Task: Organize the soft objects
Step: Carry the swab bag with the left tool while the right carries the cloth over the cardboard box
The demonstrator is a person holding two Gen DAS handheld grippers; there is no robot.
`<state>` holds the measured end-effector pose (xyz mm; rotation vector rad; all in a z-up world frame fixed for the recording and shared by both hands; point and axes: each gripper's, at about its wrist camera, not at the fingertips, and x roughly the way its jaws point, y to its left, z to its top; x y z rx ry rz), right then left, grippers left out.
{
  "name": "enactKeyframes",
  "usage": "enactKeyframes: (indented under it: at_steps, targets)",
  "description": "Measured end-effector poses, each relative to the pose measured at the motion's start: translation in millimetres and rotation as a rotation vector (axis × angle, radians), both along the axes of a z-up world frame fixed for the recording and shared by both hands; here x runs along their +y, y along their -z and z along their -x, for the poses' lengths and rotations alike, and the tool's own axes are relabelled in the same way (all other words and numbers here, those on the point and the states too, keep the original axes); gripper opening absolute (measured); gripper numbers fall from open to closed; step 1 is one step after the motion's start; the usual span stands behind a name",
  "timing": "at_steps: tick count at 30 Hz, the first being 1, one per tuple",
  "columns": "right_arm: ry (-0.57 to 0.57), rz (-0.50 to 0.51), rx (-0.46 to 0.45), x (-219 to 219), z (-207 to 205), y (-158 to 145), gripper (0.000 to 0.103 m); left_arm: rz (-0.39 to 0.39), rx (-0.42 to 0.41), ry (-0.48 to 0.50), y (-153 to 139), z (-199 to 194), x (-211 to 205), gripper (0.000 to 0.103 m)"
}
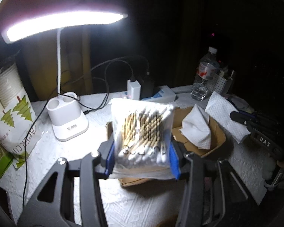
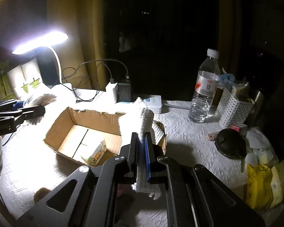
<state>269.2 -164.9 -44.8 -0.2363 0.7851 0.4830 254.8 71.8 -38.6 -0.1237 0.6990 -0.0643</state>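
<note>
left gripper [image 1: 142,158] fingers clamping a bag of cotton swabs [image 1: 143,134] above the table | right gripper [image 2: 141,157] fingers pinching a folded paper towel [image 2: 144,121] over the cardboard box [image 2: 66,130]

Home room at night, a cluttered desk [image 2: 189,141] under white textured cover. Lit only by desk lamp [image 1: 64,22]; yellow curtain [image 2: 89,37] behind, chargers on a power strip [image 2: 153,102], water bottle [image 2: 203,89], sleeve of paper cups [image 1: 11,102], white perforated basket [image 2: 234,109].
</note>
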Motion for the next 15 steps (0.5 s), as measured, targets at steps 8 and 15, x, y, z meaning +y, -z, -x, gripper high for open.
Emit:
enactKeyframes:
  at_steps: [8,15]
  targets:
    - [0.005,0.018,0.033,7.0,-20.6,22.5,0.007,0.001,0.036,-0.005,16.9,-18.5,-2.1,0.047]
    - [0.014,0.048,0.043,13.4,-30.3,40.3,0.007,-0.003,0.070,-0.007,30.7,-32.6,-3.6,0.047]
